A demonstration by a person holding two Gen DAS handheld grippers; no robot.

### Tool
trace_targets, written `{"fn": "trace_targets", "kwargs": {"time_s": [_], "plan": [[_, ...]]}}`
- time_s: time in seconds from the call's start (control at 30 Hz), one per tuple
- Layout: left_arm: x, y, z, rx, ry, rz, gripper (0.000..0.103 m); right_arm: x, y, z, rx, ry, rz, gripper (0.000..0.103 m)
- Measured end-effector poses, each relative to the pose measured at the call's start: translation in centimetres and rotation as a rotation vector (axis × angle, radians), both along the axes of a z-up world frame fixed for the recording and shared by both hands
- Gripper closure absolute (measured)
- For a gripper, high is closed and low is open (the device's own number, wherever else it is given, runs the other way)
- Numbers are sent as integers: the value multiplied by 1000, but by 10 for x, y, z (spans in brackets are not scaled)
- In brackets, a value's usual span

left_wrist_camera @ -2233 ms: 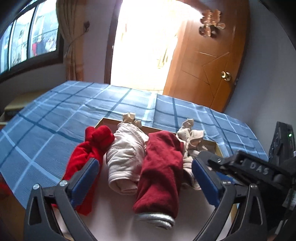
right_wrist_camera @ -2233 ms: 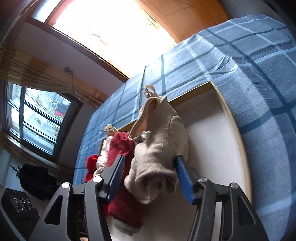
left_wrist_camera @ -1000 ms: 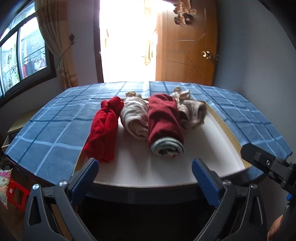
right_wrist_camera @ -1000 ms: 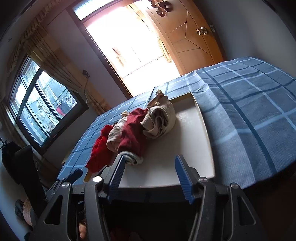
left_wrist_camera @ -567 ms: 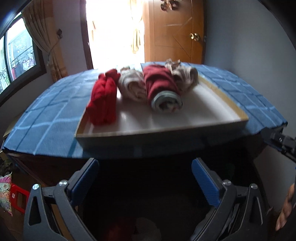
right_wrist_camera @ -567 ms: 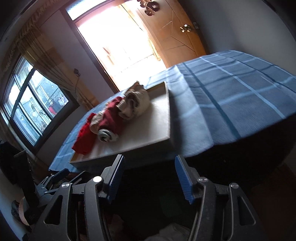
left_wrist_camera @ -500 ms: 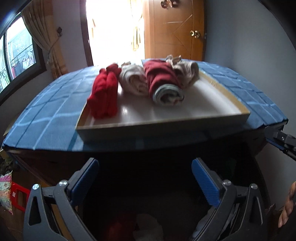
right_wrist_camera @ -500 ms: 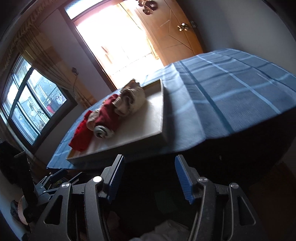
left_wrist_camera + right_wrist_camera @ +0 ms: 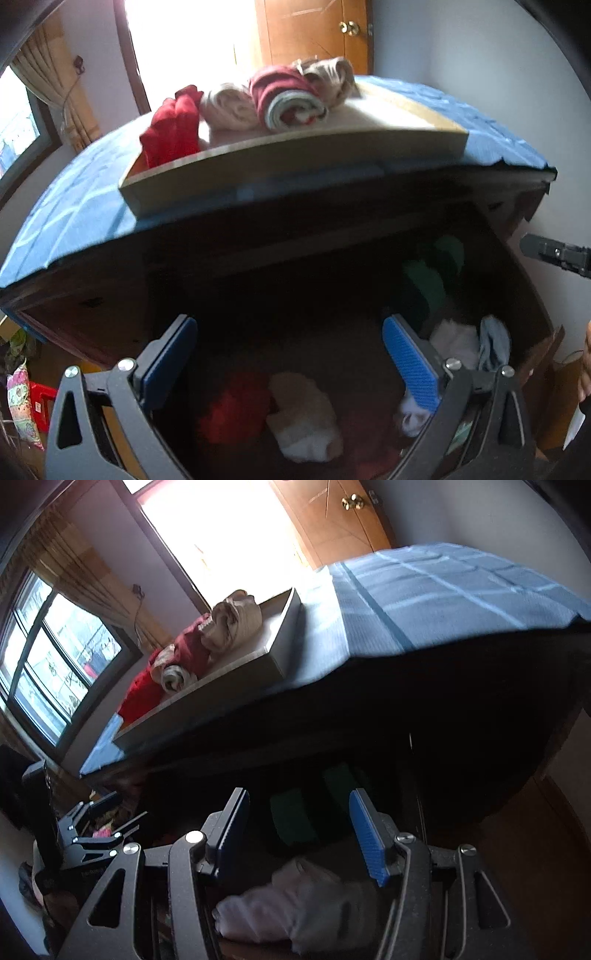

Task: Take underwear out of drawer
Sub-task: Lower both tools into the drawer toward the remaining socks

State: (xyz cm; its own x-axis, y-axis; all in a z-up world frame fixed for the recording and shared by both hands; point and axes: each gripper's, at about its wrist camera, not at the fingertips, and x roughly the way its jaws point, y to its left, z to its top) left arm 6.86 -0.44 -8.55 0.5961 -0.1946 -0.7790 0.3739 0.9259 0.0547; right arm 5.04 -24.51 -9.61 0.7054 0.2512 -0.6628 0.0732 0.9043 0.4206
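Both claws, left (image 9: pixel 290 363) and right (image 9: pixel 297 836), have dropped from the tray (image 9: pixel 295 157) on the desk toward the open drawer (image 9: pixel 532 295), spread apart and empty, with the next underwear (image 9: pixel 304 417) lying inside it.

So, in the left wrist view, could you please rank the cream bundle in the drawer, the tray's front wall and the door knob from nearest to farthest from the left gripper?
1. Cream bundle, in the drawer, just below the left gripper.
2. Tray's front wall, up on the blue cloth.
3. Door knob, at the room's far end.
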Motion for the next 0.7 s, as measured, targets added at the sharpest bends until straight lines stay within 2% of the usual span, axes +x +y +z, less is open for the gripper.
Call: {"fn": "trace_targets", "kwargs": {"time_s": [0.17, 0.4, 0.5, 0.7], "plan": [[0, 16, -8, -16, 63, 17, 1, -6, 5, -19, 4, 85, 56, 44], [-1, 37, -19, 34, 92, 54, 1, -5, 31, -44, -17, 207, 174, 44], [1, 48, -22, 46, 98, 71, 1, -4, 35, -53, -11, 255, 185, 44], [-1, 62, -31, 41, 147, 62, 1, -5, 34, -57, 8, 265, 172, 44]]}}
